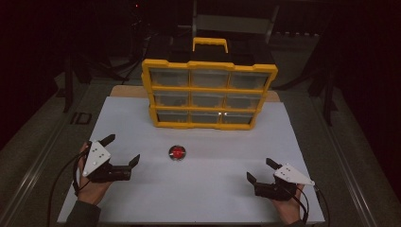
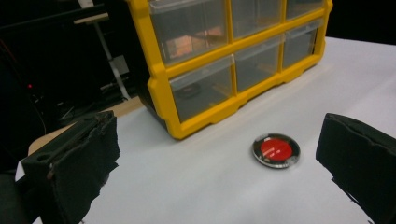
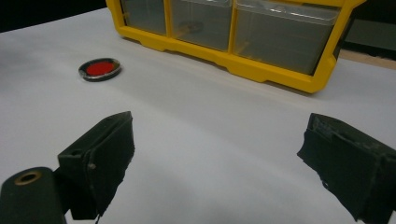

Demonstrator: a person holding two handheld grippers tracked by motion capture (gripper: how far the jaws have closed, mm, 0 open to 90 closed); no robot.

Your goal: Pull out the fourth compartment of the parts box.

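The left hand-held gripper (image 1: 124,150) rests on the white counter (image 1: 208,189), jaws spread wide and empty. The red disc (image 1: 177,152) lies mid-counter between both grippers, just before the yellow drawer box (image 1: 208,92). The right hand-held gripper (image 1: 261,170) rests gaping, holding nothing.

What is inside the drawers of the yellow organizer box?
The yellow organizer box has clear drawers. In the left gripper view, a dark round item lies in the bottom left drawer, and something brownish shows in the drawer above it. The other drawers are too dim and reflective to tell.
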